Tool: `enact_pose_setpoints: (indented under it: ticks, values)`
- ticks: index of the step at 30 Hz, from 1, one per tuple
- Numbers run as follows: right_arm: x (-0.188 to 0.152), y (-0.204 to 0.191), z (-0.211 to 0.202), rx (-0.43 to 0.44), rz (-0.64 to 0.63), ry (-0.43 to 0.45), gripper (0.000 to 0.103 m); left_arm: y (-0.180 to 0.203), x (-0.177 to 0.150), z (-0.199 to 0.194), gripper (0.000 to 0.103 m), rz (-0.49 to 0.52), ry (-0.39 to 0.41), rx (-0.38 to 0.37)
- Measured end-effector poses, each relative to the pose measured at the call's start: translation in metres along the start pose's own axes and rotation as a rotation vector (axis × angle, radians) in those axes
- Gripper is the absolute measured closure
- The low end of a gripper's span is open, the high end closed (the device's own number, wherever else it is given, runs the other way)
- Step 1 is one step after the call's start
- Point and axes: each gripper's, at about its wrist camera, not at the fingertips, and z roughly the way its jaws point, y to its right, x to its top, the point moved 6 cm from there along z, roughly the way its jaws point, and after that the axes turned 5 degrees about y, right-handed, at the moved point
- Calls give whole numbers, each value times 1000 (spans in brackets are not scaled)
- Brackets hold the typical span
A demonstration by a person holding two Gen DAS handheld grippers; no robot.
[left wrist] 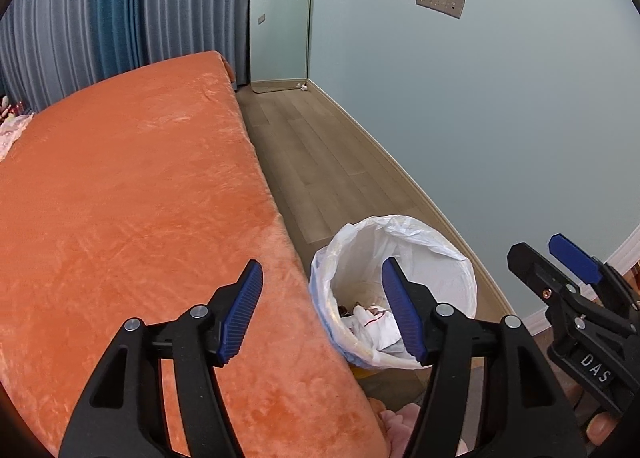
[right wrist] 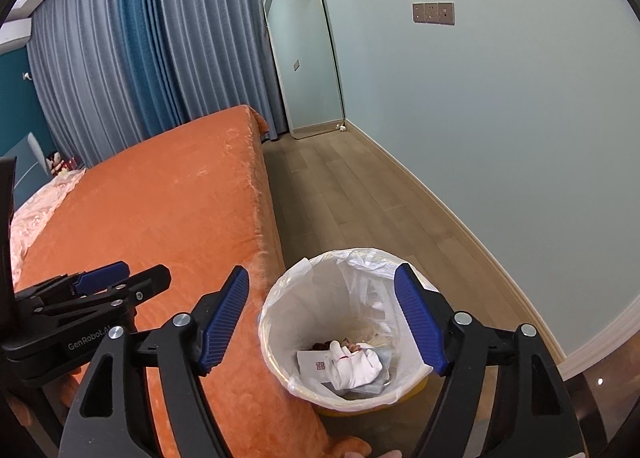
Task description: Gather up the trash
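2 tools are in view, each with its jaws spread wide and nothing held between the blue pads. Left tool [left wrist: 322, 310] hovers over the near edge of the bed [left wrist: 132, 193], its left finger above the orange cover and its right finger above the mouth of the trash bin [left wrist: 452, 270]. Right tool [right wrist: 322, 322] hovers directly above the same bin [right wrist: 320, 278], its 2 fingers straddling the opening from above without touching the rim. In the left wrist view the right tool [left wrist: 560, 258] shows at the right margin, seen side-on, well apart from the left one. In the right wrist view the left tool [right wrist: 116, 278] shows at the left margin above the bed cover. The bin stands on the wooden floor [left wrist: 320, 161], just beside the bed's side edge, and is lined with a white plastic bag [right wrist: 360, 262] folded over its rim. Trash [right wrist: 352, 366] already lies at the bottom of the bin: crumpled white paper or tissue, a flat white item with red print, and some dark scraps, not identifiable in detail. Bed cover is orange plush, with pale pink bedding [right wrist: 36, 201] at its far left. 1 tall mirror [right wrist: 304, 57] leans in the far corner between the blue-grey curtains [right wrist: 140, 49] and the pale wall [right wrist: 500, 117]; 1 outlet panel [right wrist: 433, 13] is mounted on that wall.
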Motion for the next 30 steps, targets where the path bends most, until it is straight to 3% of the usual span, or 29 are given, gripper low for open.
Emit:
enact_pose_setpoints:
  ticks: [3, 5, 12, 14, 16, 19, 30]
  values:
    - [-3, -3, -5, -4, -5, -4, 23, -4, -4, -7, 41, -2, 7, 19]
    - [-6, -4, -8, -5, -7, -7, 19, -7, -5, -12, 32, -3, 17, 37]
    - [-15, -8, -15, -7, -1, -32, 17, -13, -13, -22, 31, -13, 16, 58]
    - [-17, -10, -17, -8, -12, -31, 6, -13, -16, -24, 30, -12, 14, 61]
    - [-20, -11, -19, -18, -30, -28, 6, -13, -20, -27, 30, -8, 14, 67]
    - [-25, -14, -21, -17, -41, -37, 7, -12, -24, -31, 20, -4, 18, 77]
    - [-46, -13, -33, -79, -92, -60, 7, -14, -40, -39, 13, 2, 26, 132]
